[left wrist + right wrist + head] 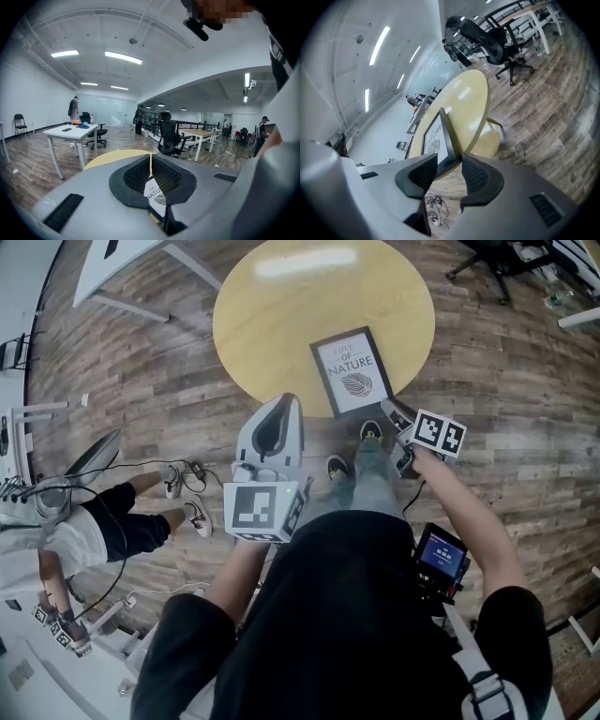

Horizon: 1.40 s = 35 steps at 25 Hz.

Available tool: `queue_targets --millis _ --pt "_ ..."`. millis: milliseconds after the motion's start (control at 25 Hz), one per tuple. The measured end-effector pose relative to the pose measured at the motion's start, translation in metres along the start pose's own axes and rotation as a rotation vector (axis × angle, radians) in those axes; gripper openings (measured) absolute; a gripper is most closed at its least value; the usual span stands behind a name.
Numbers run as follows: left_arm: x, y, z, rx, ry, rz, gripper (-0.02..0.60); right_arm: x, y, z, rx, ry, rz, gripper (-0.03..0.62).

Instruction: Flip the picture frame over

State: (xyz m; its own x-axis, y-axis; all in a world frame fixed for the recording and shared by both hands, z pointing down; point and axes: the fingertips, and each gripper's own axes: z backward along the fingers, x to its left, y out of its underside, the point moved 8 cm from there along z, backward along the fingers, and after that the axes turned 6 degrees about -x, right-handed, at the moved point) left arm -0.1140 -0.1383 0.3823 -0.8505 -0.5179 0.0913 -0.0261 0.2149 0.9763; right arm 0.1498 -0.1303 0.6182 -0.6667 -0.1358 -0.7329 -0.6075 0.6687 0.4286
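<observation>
Two grippers are working at the near rim of a round yellow table (281,324). The picture frame (352,371) is lying flat and face up on the table's near side. Its leaf print and "LOVE OF NATURE" lettering are showing, and its near end is sticking out just past the rim.

The right gripper (449,171) is sitting at the frame's near right corner with its jaws standing apart. The dark frame edge is running into the gap between them, and neither pad is pressing on it as far as the right gripper view shows.

The left gripper (150,161) is hovering near the rim, left of the frame and apart from it. Its jaws are pressed together, leaving only a thin slit between the ribbed pads and gripping nothing.

Wood-plank floor (506,381) is showing all around. A seated person's legs (150,512) are showing at the far left of the head view, well apart from the table.
</observation>
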Motion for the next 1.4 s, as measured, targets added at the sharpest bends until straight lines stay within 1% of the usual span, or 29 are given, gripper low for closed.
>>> queue_targets --millis 200,240,320,400,560,680,760,840,920,1000,1040,1120,1240,1320,1400 --pt "0.002 -0.006 0.011 -0.031 0.005 -0.008 0.029 0.013 -0.008 0.007 -0.026 0.076 0.234 0.164" --pt "0.003 -0.007 0.012 -0.037 0.006 -0.007 0.029 0.016 -0.009 0.008 -0.024 0.079 0.273 0.164" --pt "0.003 -0.009 0.018 -0.046 0.007 -0.006 0.029 0.019 -0.005 0.005 0.016 0.074 0.333 0.166" --pt "0.003 -0.011 0.023 -0.056 0.003 -0.009 0.029 0.022 -0.002 0.001 0.057 0.082 0.362 0.166" --pt "0.008 -0.018 0.030 -0.072 -0.008 -0.008 0.029 0.023 0.002 -0.001 0.097 0.133 0.335 0.167" --pt "0.015 -0.021 0.034 -0.078 -0.014 -0.005 0.029 0.027 0.006 -0.005 0.139 0.156 0.397 0.170" --pt "0.015 -0.019 0.039 -0.085 -0.016 -0.005 0.029 0.027 0.006 -0.003 0.135 0.169 0.427 0.169" --pt "0.015 -0.018 0.046 -0.091 -0.018 -0.004 0.029 0.029 0.005 0.003 0.110 0.179 0.448 0.169" --pt "0.018 -0.018 0.050 -0.101 -0.021 -0.005 0.029 0.037 0.002 0.008 0.074 0.168 0.499 0.170" --pt "0.021 -0.021 0.053 -0.116 -0.025 -0.003 0.029 0.057 -0.010 0.016 0.015 0.142 0.595 0.169" --pt "0.022 -0.023 0.054 -0.125 -0.027 0.001 0.029 0.072 -0.016 0.022 -0.023 0.114 0.648 0.169" --pt "0.022 -0.028 0.057 -0.144 -0.031 0.013 0.029 0.110 -0.029 0.041 -0.118 0.026 0.766 0.169" --pt "0.017 -0.040 0.058 -0.175 -0.020 0.028 0.029 0.177 -0.050 0.081 -0.292 -0.116 0.934 0.169" --pt "0.011 -0.048 0.057 -0.195 -0.008 0.036 0.029 0.218 -0.063 0.109 -0.405 -0.193 0.984 0.169" --pt "0.006 -0.056 0.060 -0.207 0.002 0.045 0.029 0.250 -0.068 0.133 -0.504 -0.275 0.991 0.164"
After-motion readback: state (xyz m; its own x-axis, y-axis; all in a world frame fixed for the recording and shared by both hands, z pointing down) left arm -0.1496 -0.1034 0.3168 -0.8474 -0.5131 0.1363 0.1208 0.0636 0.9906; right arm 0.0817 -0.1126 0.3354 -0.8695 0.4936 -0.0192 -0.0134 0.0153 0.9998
